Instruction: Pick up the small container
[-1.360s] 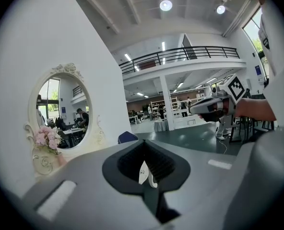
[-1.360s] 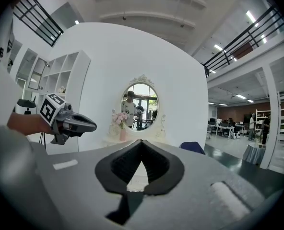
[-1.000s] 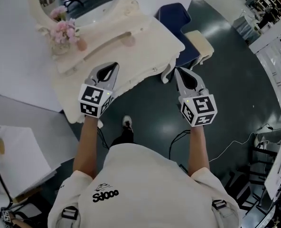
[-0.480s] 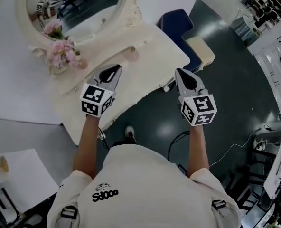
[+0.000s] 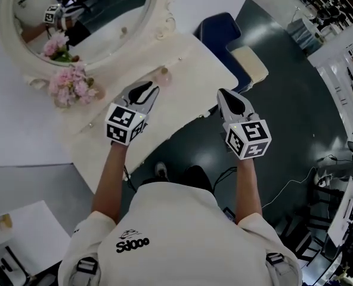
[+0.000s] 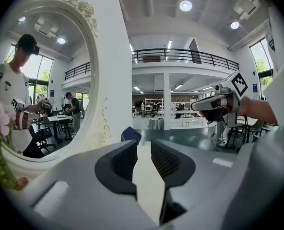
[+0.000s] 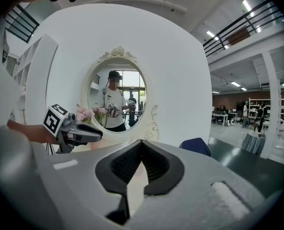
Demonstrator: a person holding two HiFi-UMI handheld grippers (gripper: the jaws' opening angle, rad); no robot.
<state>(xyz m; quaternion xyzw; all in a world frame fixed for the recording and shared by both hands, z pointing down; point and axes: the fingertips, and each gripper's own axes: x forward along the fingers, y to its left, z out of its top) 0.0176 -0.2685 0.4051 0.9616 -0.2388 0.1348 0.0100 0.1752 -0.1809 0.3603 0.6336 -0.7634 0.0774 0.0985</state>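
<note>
- Head view: I hold the left gripper point(image 5: 148, 89) over a cream vanity table point(image 5: 185, 97). Its jaws are opening, with only bare tabletop in the gap. The small container point(image 5: 163, 75), pink and round, stands on the table just beyond that gripper's tips, a little to their right and clear of them. The right gripper point(image 5: 222, 94) hangs beside the table's near edge, well to the right of the container.
- Left gripper view: the jaws stand apart, with nothing between the pads. An oval mirror point(image 6: 46, 80) rises ahead and to the left, and the right gripper shows off to the right. I cannot make out the container here.
- Right gripper view: the jaw tips are pressed together and hold nothing. The left gripper shows to the left, with pink flowers point(image 7: 87, 113) just behind it and the mirror straight ahead.
</note>
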